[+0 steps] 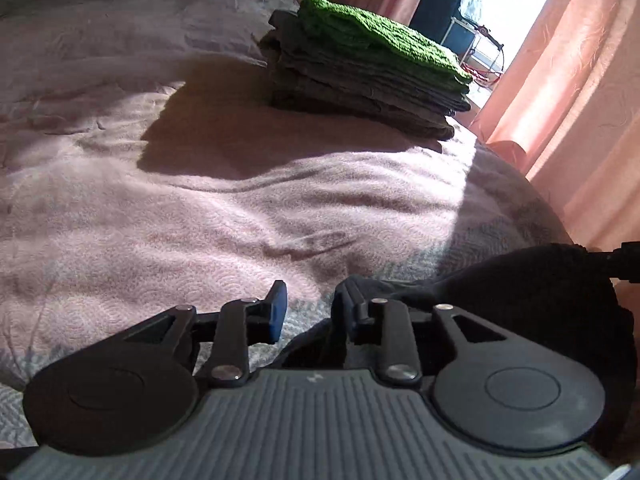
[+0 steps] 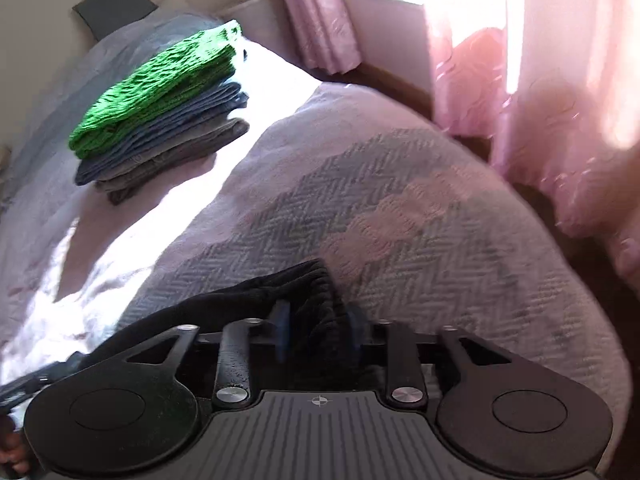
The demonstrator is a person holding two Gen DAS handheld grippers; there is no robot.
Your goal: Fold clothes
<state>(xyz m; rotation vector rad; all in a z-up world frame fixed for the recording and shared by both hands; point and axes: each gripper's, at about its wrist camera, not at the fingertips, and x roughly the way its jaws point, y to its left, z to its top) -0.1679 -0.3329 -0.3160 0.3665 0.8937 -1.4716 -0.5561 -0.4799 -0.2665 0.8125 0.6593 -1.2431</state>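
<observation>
Your left gripper (image 1: 308, 312) sits low over the bedspread (image 1: 200, 208), and its jaws stand apart: the blue pad (image 1: 278, 312) on one side is bare, with the blanket visible in the gap, while the black garment (image 1: 520, 280) drapes over the other finger (image 1: 352, 304) and bunches off to that side. You cannot tell from this view whether any cloth is truly pinched there; the pads do not meet on it. Your right gripper (image 2: 316, 332) is clamped on a ribbed edge of the same black garment (image 2: 312, 300), the fabric rising between the two blue pads (image 2: 283, 328) and trailing away toward the lower left of the right wrist view. Both tools hang close to the near edge of the bed, where the cover shows a grey herringbone pattern (image 2: 360, 200). Farther up the bed, well apart from both grippers, a stack of folded clothes (image 1: 360, 92) rests in the sun, with a green knitted piece (image 1: 380, 44) on top of grey and blue layers. Pink curtains (image 1: 560, 100) hang beside the bed, and a dark pillow (image 2: 114, 2) leans at the head.
</observation>
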